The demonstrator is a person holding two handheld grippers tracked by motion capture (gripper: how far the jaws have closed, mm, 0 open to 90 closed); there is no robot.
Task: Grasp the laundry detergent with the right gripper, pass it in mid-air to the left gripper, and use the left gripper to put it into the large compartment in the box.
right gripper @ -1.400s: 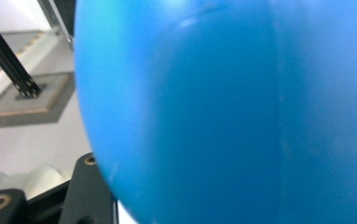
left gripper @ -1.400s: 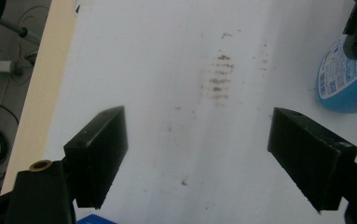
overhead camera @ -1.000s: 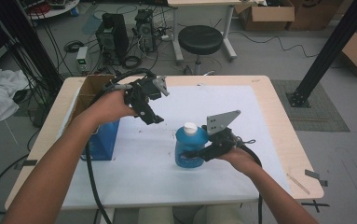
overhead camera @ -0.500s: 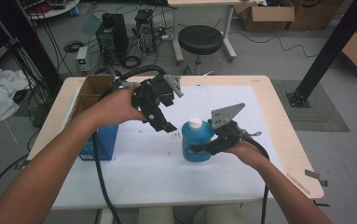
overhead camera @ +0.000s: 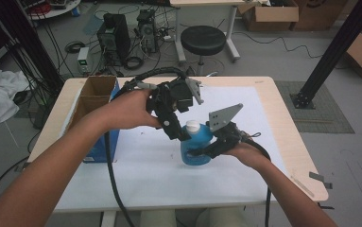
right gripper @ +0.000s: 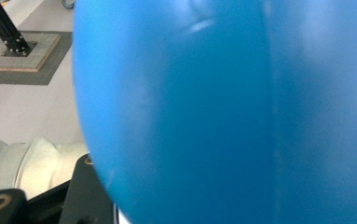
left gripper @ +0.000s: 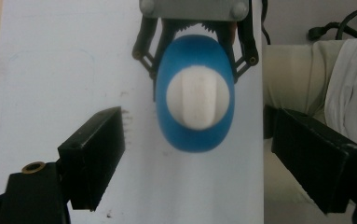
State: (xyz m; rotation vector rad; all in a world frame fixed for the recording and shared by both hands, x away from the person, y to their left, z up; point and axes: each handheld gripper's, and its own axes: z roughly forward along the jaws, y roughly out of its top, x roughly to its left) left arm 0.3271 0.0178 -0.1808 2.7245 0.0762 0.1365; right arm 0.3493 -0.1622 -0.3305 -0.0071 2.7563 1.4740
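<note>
Bottle [overhead camera: 196, 146]: blue, white cap, upright mid-tabletop [overhead camera: 263, 109].
Right tongs [overhead camera: 206, 150]: clamped on bottle body.
Left tongs [left gripper: 195, 149]: just arrived over cap, jaws just widened, holding nothing; cap grab likely next.

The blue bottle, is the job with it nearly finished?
Not yet. Done: the right gripper is clamped on the blue bottle, steadying it upright. In hand: the left gripper hangs open above the white cap. Left: the cap sits on, ungrabbed.
</note>
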